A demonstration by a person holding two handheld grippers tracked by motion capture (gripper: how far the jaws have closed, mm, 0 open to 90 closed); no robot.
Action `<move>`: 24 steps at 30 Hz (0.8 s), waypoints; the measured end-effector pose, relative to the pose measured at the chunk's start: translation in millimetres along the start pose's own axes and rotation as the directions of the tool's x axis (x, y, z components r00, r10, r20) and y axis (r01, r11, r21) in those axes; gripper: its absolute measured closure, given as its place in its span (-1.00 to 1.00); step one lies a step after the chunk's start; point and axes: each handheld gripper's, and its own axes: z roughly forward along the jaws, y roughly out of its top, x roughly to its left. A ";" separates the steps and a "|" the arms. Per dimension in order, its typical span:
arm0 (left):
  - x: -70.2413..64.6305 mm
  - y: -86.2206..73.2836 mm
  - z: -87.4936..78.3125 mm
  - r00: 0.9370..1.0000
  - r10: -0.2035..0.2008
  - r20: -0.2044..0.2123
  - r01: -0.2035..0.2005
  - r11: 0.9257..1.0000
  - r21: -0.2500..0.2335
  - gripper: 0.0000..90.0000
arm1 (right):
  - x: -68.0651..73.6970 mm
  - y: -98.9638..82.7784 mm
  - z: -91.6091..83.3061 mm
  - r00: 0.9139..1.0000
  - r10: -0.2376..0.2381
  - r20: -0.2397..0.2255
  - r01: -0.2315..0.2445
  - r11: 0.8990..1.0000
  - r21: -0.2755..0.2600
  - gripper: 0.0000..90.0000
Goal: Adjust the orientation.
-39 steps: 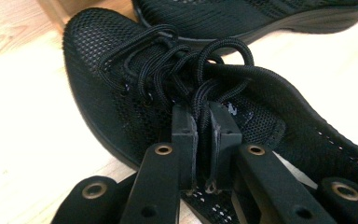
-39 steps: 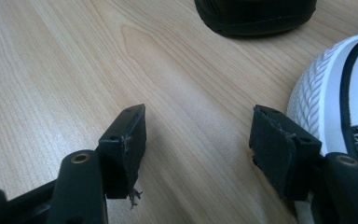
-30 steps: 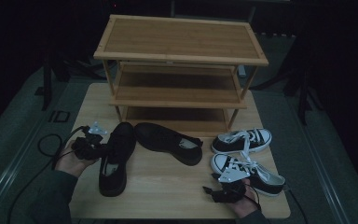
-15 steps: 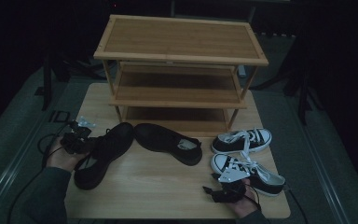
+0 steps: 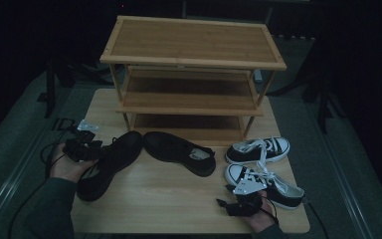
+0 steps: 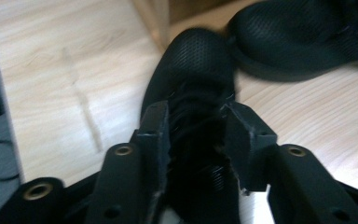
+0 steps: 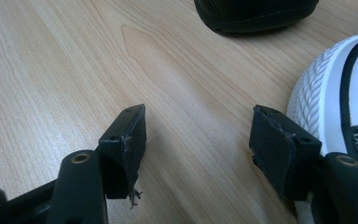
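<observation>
Left gripper view: left gripper point(image 6: 195, 135) jaws, just opened, straddle the black shoe point(image 6: 193, 74) on the table point(image 6: 65, 70), pads seemingly clear of it (toe beside its mate point(image 5: 179, 152)). Right gripper point(image 7: 198, 140) rests gaping, empty.

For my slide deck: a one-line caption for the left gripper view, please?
Left gripper, jaws just opening, straddles a black shoe on the wooden table.
</observation>
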 end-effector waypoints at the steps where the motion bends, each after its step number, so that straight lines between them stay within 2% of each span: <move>1: -3.1 2.5 -0.3 1.000 0.010 0.004 -0.010 1.000 -0.001 0.30 | 0.0 0.0 0.0 1.000 0.000 0.000 0.000 1.000 0.000 -0.20; 5: -12.7 9.6 1.1 0.999 0.041 0.020 -0.041 0.999 0.001 0.30 | 0.0 0.0 0.0 1.000 0.000 0.000 0.000 1.000 0.000 -0.20; 6: -18.6 13.6 2.9 0.998 0.057 0.037 -0.057 0.998 -0.002 0.30 | 0.0 0.0 0.0 1.000 0.000 0.000 0.000 1.000 0.000 -0.20; 13: -37.4 26.2 9.1 0.991 0.098 0.088 -0.097 0.995 -0.015 0.35 | 0.0 0.0 0.0 1.000 0.000 0.000 0.000 1.000 0.000 -0.20; 17: -44.6 30.5 12.8 0.988 0.117 0.102 -0.116 0.993 -0.014 0.36 | 0.0 0.0 0.0 1.000 0.000 0.000 0.000 1.000 0.000 -0.20; 24: -67.5 40.5 22.9 0.974 0.160 0.159 -0.158 0.987 -0.026 0.40 | 0.0 0.0 0.0 1.000 0.000 0.000 0.000 1.000 0.000 -0.20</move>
